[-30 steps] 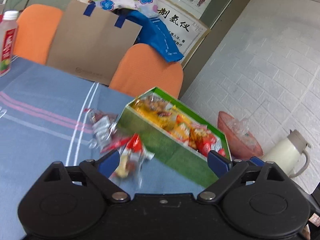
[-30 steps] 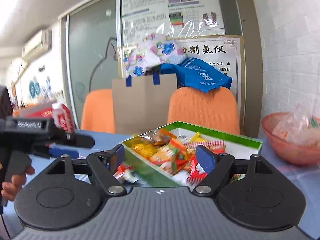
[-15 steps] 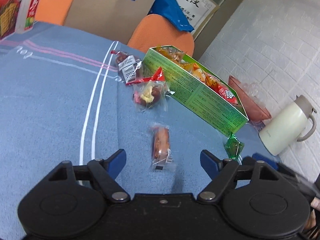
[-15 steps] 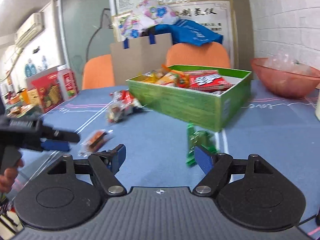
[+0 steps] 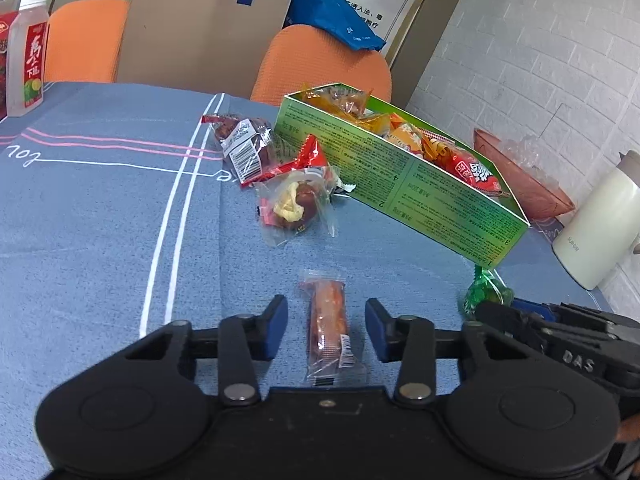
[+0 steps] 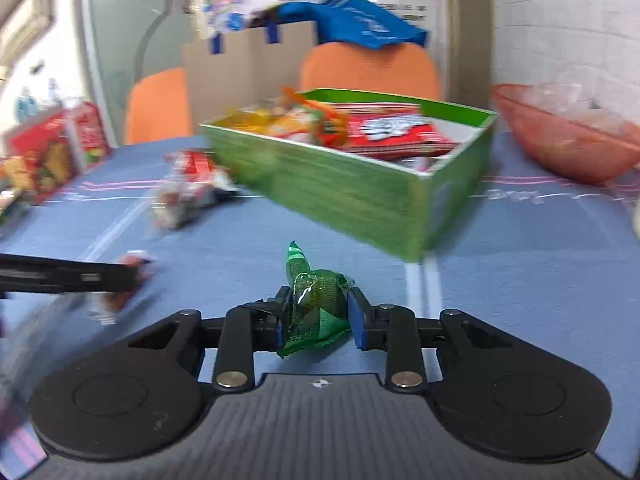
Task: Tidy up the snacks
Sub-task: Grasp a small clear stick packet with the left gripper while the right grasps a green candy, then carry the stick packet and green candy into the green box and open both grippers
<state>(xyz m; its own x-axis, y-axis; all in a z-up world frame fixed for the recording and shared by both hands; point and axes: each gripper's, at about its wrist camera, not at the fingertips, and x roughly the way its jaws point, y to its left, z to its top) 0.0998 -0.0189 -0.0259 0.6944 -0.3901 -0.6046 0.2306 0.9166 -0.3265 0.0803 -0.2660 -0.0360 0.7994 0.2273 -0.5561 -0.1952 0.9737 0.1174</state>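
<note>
Blue tablecloth (image 5: 100, 216) (green snack (image 6: 316, 304) gripped)

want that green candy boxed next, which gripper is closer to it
Right. The right gripper has the green candy between its fingers; the left gripper straddles the orange snack stick beside it.

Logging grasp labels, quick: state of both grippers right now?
Left gripper: open, straddling the orange snack, not gripping.
Right gripper: closed on the green snack.

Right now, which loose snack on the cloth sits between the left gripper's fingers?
The long orange sausage stick, lying between the open left gripper fingers. The date packets lie farther off by the green box.
</note>
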